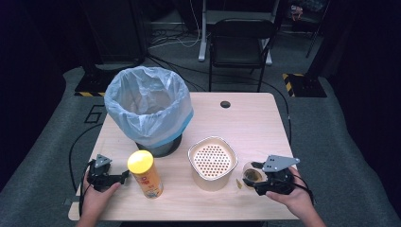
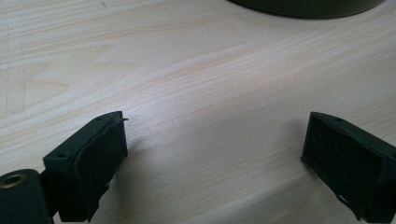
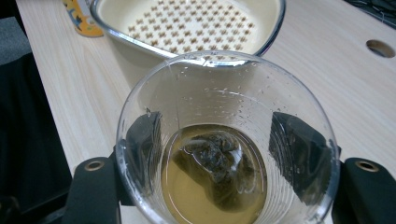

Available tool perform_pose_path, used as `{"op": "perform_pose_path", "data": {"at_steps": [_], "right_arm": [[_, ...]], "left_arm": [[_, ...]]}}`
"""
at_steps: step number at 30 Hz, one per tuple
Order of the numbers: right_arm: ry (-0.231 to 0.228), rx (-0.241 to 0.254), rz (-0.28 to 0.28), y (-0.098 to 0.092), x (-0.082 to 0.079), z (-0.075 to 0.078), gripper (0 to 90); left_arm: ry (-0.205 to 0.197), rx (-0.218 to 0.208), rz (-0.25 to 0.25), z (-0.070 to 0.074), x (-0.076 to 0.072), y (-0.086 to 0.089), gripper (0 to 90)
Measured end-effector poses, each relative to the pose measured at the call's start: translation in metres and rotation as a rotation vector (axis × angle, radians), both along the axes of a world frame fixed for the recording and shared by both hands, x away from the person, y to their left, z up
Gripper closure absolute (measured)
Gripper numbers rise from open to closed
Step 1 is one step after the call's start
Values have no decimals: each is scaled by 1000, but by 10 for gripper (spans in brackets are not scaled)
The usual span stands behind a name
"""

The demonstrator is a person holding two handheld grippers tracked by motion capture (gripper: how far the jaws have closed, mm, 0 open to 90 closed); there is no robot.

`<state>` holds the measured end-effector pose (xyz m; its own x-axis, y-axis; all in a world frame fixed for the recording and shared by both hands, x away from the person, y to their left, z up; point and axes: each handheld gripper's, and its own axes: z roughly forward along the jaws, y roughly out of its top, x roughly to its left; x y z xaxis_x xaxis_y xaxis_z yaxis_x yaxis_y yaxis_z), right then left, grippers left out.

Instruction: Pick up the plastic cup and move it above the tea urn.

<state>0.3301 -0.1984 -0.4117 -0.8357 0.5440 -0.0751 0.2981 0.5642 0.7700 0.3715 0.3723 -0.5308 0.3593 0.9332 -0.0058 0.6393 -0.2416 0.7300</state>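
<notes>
Clamping a clear glass cup (image 3: 224, 140) of tea with a soaked teabag (image 3: 215, 163), right gripper (image 3: 224, 154) sits beside the cream perforated strainer bowl (image 3: 196, 23); left gripper (image 2: 212, 154) rests wide open, empty, on the tabletop (image 2: 196, 70).

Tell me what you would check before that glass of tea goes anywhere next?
1. Right gripper clamped on the clear cup: ok, a jaw on each side.
2. Cup upright: ok, the tea and tea bag sit at the bottom.
3. Strainer bowl free to receive: ok, nothing lies in it.
4. Yellow-lidded can out of the path: ok, beyond the bowl.
5. Left gripper idle: ok, jaws apart over bare table.
6. Lined bin ready: cannot tell what lies inside.
</notes>
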Motion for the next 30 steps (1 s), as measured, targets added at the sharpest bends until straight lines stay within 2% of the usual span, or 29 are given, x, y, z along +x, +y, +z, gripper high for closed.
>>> {"op": "perform_pose_path", "data": {"at_steps": [7, 13, 15, 19, 25, 30], "right_arm": [[-23, 10, -14, -3, 7, 25, 341], [-41, -24, -2, -2, 14, 46, 341], [-47, -26, -2, -2, 15, 49, 341], [-71, -28, 3, 2, 25, 70, 341], [-88, -21, 16, 10, 36, 88, 341], [-93, -15, 25, 17, 44, 93, 341]], "left_arm": [[0, 0, 0, 0, 0, 0, 63], [0, 0, 0, 0, 0, 0, 63], [0, 0, 0, 0, 0, 0, 63], [-9, -4, 7, -1, 0, -1, 64], [-8, -5, 7, -1, 0, -1, 63], [-9, -4, 7, -1, 0, -1, 63]]}}
